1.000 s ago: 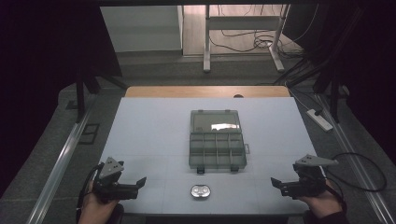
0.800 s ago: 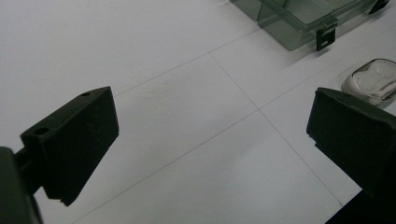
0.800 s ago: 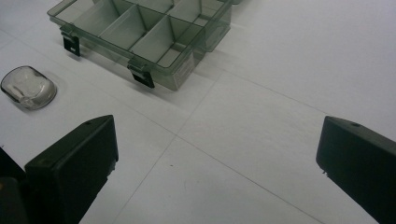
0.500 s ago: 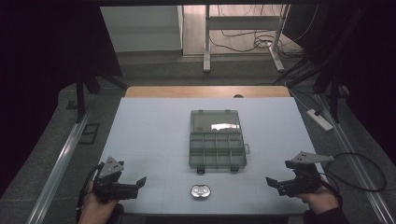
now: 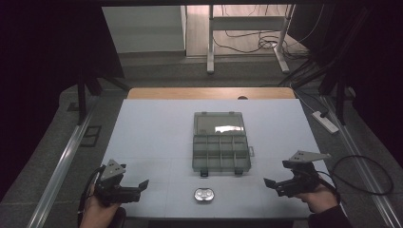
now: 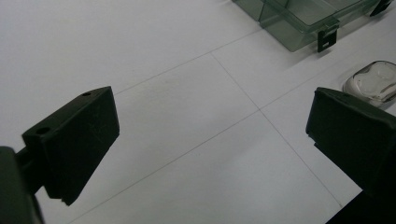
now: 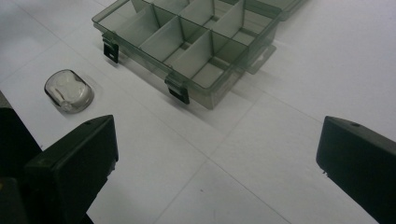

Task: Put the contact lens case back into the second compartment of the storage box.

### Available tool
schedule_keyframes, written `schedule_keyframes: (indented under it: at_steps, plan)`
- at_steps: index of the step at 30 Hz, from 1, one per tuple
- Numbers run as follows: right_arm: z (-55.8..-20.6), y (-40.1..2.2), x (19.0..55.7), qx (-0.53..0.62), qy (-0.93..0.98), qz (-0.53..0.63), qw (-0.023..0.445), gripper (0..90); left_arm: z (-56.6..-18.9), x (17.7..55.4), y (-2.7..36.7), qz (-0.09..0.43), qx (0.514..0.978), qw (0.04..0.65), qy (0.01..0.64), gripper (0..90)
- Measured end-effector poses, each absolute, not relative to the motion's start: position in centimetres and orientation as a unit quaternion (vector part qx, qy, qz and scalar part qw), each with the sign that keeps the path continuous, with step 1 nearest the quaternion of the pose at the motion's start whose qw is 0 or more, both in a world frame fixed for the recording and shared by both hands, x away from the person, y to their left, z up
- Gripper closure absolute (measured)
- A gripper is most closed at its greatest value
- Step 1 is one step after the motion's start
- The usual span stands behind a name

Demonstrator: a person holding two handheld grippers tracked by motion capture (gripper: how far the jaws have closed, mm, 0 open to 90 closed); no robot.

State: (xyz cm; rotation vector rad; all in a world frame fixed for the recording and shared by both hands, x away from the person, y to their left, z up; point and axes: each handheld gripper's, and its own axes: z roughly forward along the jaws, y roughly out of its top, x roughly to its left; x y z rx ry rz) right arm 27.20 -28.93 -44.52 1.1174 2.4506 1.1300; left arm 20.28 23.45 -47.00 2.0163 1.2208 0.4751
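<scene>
Starting position, nothing gripped yet: your left gripper (image 5: 142,184) sits at the near left of the table (image 5: 152,137) with its jaws spread wide and empty, and your right gripper (image 5: 267,183) at the near right is just as wide and just as empty. The small clear blister piece (image 5: 204,194) lies flat near the near edge, between the two grippers, just near of the open compartment box (image 5: 221,153), which sits mid-table with its lid (image 5: 219,123) folded back to the far side and its two black latches (image 7: 178,91) facing you. Likely step: pick the blister piece and drop it in a compartment. Your right gripper view has it up at the left (image 7: 69,91), apart from the box's near wall; your left gripper view has it at the right edge (image 6: 373,83), partly behind a jaw. Either hand can reach; go with whichever you can bring down squarely. Come in low and level, jaws straddling the domed middle, since the flat rim will likely be too thin to catch. Close slowly; thin plastic can skid or pop out. Keep clear of the latches when you lift across.
</scene>
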Motion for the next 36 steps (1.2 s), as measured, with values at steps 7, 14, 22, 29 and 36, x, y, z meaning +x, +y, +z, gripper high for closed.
schedule_keyframes:
  at_steps: [7,14,22,29,36]
  plan:
    - [-44.5,-27.5,27.6,0.372,0.836,0.392,0.097,0.0,-47.0,20.3,23.4,0.185,0.782,0.360,0.473,2.7]
    - [-44.6,-26.8,27.7,0.372,0.838,0.388,0.091,0.0,-47.0,20.3,23.4,0.185,0.783,0.359,0.473,2.7]
    - [-44.7,-25.4,28.0,0.359,0.848,0.382,0.080,0.0,-47.0,20.3,23.4,0.185,0.783,0.359,0.474,2.7]
    - [-44.9,-24.2,28.0,0.344,0.857,0.375,0.072,0.0,-47.0,20.3,23.4,0.185,0.783,0.359,0.473,2.8]
    - [-45.0,-23.0,28.3,0.325,0.866,0.375,0.060,0.0,-47.0,20.3,23.4,0.185,0.783,0.359,0.474,2.8]
